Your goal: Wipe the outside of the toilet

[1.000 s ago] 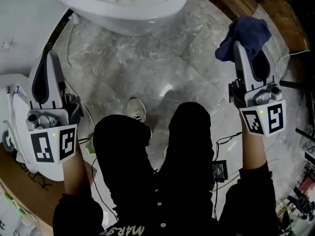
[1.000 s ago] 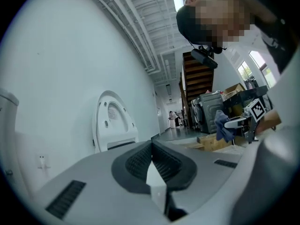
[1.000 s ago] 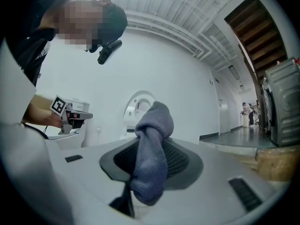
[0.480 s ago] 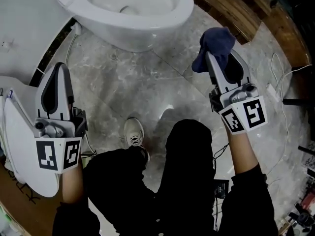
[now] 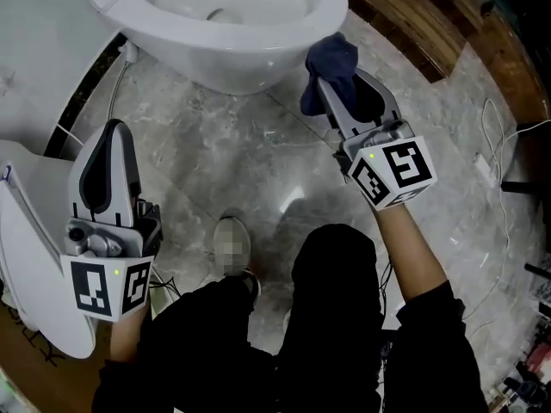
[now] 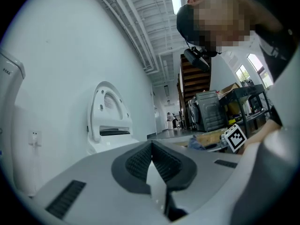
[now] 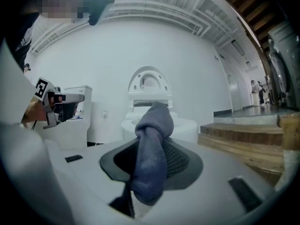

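**A:** Going left to right: our left gripper (image 5: 113, 136) hangs low over the marble floor (image 5: 258, 162), jaws pressed together on nothing, well apart from the toilet (image 5: 250, 54).

**B:** And the right gripper (image 5: 334, 84)?

**A:** Clamped on the blue cloth (image 5: 330, 57), which sits just beside the bowl's outer wall, front-right side. We can't tell if it's touching.

**B:** Then we'd say press the bunched end flat on the porcelain, sweep along the curve under the rim, and don't let the hard jaw tips scrape it.
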{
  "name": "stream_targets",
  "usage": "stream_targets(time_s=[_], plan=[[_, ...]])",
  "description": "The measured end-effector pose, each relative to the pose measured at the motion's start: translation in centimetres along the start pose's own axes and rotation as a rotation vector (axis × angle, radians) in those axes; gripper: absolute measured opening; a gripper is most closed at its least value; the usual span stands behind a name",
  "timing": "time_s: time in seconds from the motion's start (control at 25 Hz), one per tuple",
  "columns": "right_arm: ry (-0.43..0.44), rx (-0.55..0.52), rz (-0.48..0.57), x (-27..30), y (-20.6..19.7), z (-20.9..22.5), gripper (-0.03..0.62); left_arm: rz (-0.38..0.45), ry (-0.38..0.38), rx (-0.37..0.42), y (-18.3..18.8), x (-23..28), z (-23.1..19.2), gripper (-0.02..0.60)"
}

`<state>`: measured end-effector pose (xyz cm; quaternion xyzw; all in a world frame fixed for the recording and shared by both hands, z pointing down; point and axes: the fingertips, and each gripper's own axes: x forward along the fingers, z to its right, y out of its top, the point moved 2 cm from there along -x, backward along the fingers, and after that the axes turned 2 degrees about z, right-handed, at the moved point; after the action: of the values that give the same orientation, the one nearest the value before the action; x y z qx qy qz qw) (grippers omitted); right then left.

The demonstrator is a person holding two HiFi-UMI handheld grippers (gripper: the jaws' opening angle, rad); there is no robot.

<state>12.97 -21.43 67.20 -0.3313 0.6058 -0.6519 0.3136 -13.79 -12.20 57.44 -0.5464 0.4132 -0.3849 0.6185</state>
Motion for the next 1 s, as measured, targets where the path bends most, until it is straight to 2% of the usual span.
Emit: stream_targets(time_s=[0.4, 0.64, 1.0], plan=[[0.004, -0.003, 0.006, 3.7, -2.4, -0.1, 0.135, -0.003, -0.022, -0.024, -2.5, 1.2, 1.2, 0.011], [0.011, -0.023, 0.015, 4.0, -3.0, 0.0, 0.133, -0.003, -0.037, -0.037, -3.6, 1.3, 1.6, 0.011], [0.042, -0.074, -0.03, 5.0, -5.9, -0.1, 0.133, -0.019, -0.053, -0.063, -6.0, 1.1, 1.9, 0.011]])
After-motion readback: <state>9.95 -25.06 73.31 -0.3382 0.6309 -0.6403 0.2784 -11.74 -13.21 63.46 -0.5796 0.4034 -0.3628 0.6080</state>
